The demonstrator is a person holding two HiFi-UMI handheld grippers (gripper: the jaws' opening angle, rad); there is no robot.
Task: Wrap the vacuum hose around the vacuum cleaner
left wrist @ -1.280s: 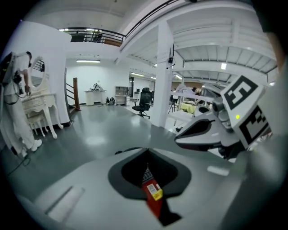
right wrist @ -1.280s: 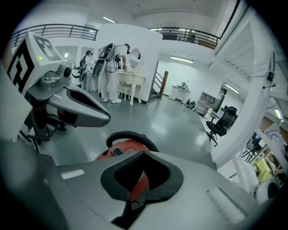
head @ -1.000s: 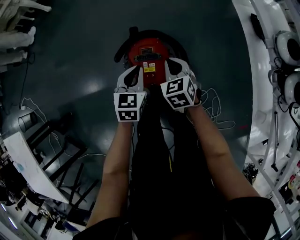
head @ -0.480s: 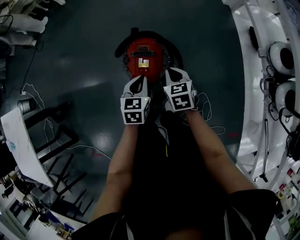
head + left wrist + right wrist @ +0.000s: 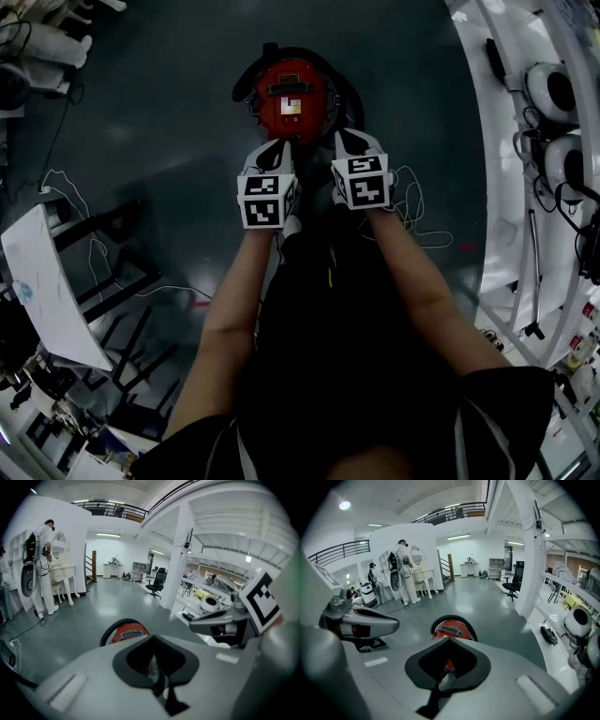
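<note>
Left claw [image 5: 274,150], shut and empty, has drawn back and up off the vacuum [image 5: 292,101]; the right claw [image 5: 349,141], also shut on nothing, has come away with it. On the floor [image 5: 159,122], nearer its right edge, the hose [image 5: 352,94] rings the vacuum's red body. Wrapping looks finished, so I judge this a retreat.

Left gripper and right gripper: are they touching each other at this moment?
Apart. The head view shows a clear dark gap between the left gripper and the right gripper, held side by side.
</note>
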